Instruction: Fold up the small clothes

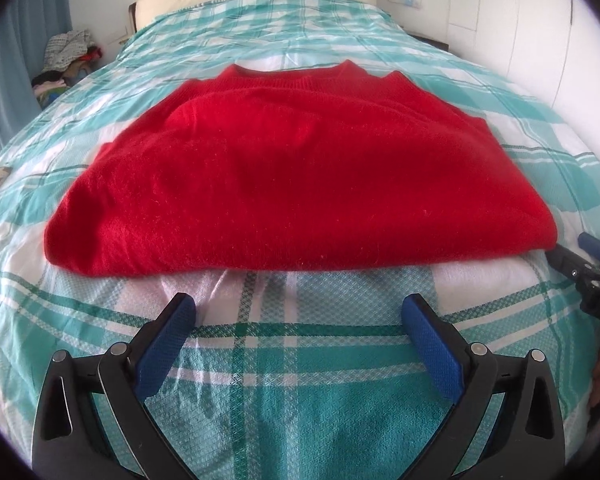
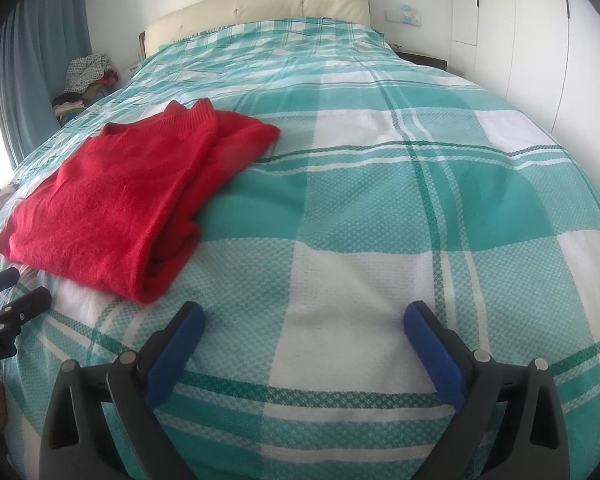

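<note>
**Inspector:** Left wrist view — your left gripper (image 1: 298, 326) stands wide apart, empty; the red sweater (image 1: 292, 176) lies folded dead ahead on the checked bedspread (image 1: 284, 380), long axis crosswise, fuzzy knit, thick near edge.

**Operator:** And the right?

**Inspector:** Right wrist view — right gripper (image 2: 304, 328) also spread, empty. Sweater (image 2: 112, 200) sits off to its left; your left hand is nearer.

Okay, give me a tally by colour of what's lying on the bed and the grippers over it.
Red: 1, the folded sweater, lying on the bedspread.
Teal and white plaid: 1, the bedspread.
Black with blue pads: 2, the left gripper and the right gripper, both open and holding nothing.
Total: 4
</note>
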